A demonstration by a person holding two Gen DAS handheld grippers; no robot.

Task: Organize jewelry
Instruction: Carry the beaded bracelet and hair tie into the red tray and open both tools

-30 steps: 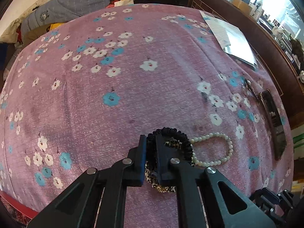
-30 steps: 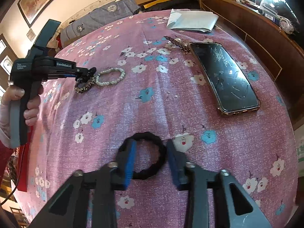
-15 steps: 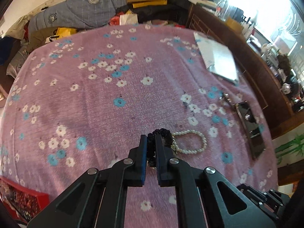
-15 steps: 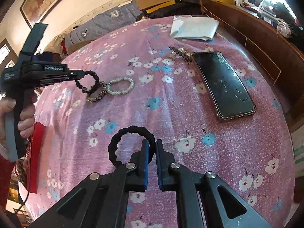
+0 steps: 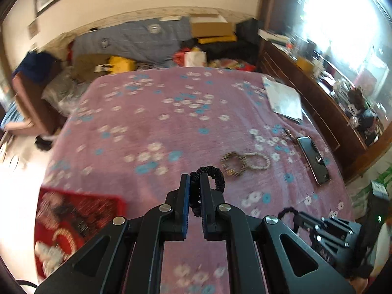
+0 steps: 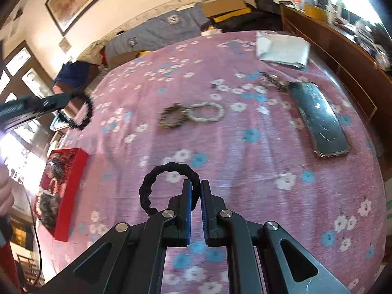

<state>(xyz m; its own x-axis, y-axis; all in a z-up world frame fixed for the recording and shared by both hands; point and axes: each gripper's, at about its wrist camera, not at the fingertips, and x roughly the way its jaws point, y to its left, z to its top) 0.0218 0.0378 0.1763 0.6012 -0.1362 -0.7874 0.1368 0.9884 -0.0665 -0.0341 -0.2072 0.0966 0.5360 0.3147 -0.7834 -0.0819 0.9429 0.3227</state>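
- Left hand-held gripper [image 5: 194, 191]: pinched narrow on a black beaded bracelet [image 5: 215, 172], now raised well clear of the bed [image 5: 137, 127]; a second ago the same loop lay low on the cover, touching the leopard-print band [image 5: 232, 164].
- From the right-wrist view: that bracelet [image 6: 84, 114] dangling at the left edge of the frame, off past the side of the bed and above the red box [image 6: 71, 183].
- Right hand-held gripper [image 6: 195, 196]: clamped narrow on a black hair tie [image 6: 156, 175]; jaws closing within the last second from a wide straddle over the loop, and now lifted off the cover with the loop standing up to the left of the pads.
- Left behind in mid frame: leopard-print band and pearl bracelet [image 6: 208, 112], touching each other, lying flat. Phone [image 6: 318, 120] and keys [image 6: 274, 80] at the right, white envelope [image 6: 281, 49] at the upper right, all apart from the jewelry.
- Red box at the lower left, already holding several pieces; contents too blurred to name.
- Meaning for the task, as a judgement: two pieces in the air at once, probably bound for the red box; two still to collect. Thin grip on both loops, so a slip during the carry looks possible.
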